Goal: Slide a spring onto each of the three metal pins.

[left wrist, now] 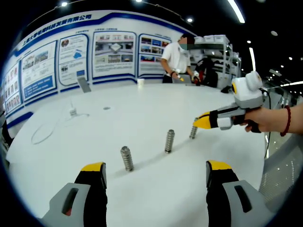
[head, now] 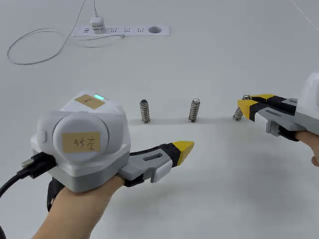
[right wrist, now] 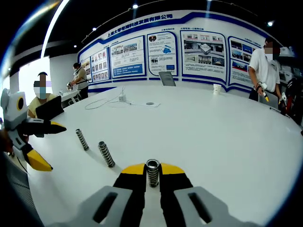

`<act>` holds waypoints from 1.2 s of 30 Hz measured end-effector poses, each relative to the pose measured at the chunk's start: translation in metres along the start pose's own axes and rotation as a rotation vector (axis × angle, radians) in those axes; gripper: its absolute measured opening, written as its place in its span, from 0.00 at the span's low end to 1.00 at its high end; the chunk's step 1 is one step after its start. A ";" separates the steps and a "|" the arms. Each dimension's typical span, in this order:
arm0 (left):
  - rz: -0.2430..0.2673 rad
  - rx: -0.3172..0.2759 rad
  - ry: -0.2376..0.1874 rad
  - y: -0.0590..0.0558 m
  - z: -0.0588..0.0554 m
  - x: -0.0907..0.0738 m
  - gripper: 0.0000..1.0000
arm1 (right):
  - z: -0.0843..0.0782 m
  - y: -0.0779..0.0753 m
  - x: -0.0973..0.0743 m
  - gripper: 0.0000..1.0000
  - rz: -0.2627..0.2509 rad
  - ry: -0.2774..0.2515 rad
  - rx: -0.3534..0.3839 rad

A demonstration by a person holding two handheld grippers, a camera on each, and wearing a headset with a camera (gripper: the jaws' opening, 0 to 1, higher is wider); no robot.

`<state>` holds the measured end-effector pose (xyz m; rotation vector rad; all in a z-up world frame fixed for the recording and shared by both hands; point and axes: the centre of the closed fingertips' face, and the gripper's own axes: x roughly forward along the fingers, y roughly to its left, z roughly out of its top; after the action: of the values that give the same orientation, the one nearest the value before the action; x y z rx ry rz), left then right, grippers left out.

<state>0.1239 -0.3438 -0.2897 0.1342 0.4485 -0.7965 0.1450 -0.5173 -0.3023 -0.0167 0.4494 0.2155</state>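
Note:
Three metal springs stand upright in a row on the white table: the left spring, the middle spring and the right spring. My right gripper comes in from the right, its yellow-tipped jaws shut on the right spring. In its own view this gripper hugs the coil from both sides. My left gripper is wide open with nothing in it, nearer to me than the left spring and middle spring. One of its yellow fingertips points right.
A white power strip with a plugged charger and a looping cable lies at the table's far edge. People stand and sit around the table's far sides in the gripper views. Bare tabletop stretches in front of the springs.

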 end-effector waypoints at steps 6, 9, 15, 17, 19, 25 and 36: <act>0.004 0.000 0.004 0.001 -0.001 0.000 0.88 | -0.004 0.002 0.002 0.11 0.003 0.010 0.011; 0.004 -0.001 0.004 0.002 -0.001 0.000 0.88 | -0.005 0.002 0.003 0.11 0.005 0.010 0.022; 0.006 0.002 0.009 0.003 -0.002 0.000 0.87 | -0.005 0.002 0.004 0.12 0.014 0.003 0.050; 0.009 0.003 0.010 0.005 -0.002 0.000 0.87 | -0.005 0.002 0.003 0.12 0.016 0.003 0.046; 0.014 0.002 0.014 0.007 -0.003 -0.001 0.87 | -0.005 0.003 0.003 0.13 0.024 0.006 0.048; 0.017 0.001 0.016 0.009 -0.003 -0.002 0.87 | 0.000 0.007 0.000 0.22 0.047 0.001 0.050; 0.011 -0.025 0.017 0.012 0.001 -0.004 0.88 | 0.009 0.015 -0.017 0.36 0.095 0.007 0.033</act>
<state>0.1303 -0.3330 -0.2873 0.1202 0.4735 -0.7796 0.1303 -0.5053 -0.2862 0.0362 0.4612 0.3015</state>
